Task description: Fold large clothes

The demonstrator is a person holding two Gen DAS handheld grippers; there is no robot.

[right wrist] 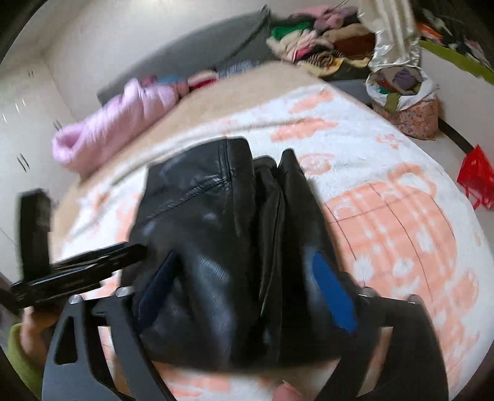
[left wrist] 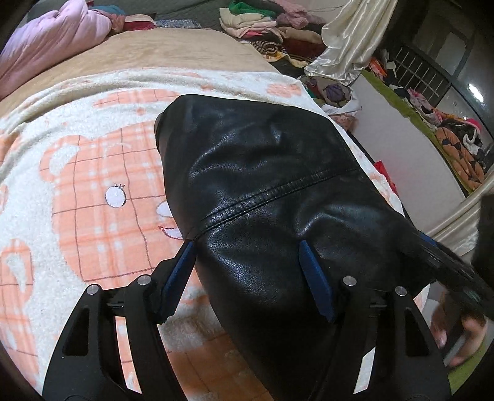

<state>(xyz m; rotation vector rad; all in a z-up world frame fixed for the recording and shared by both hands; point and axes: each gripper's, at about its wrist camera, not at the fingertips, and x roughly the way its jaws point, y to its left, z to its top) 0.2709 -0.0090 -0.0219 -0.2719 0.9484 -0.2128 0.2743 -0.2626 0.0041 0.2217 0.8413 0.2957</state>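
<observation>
On the bed, over the bear-print blanket (left wrist: 92,185), a black leather garment (left wrist: 278,185) lies bunched, w/ its near end between both claws. Left claw (left wrist: 247,256) stands wide, pads either side of the leather but not pinching; right claw (right wrist: 247,271) likewise spread around it (blurry view). Likely straddling the bundle to gather or shift it for folding.

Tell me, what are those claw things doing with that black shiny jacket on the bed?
A person is folding a black leather garment on the bear-pattern blanket, holding one gripper in each hand. The left gripper has its blue fingers spread wide, with the leather between them. The right gripper is spread the same way around a bunched, partly folded part. This view is blurred. Neither seems to be pinching it tight. A pink puffy coat and a pile of clothes sit farther back.
</observation>
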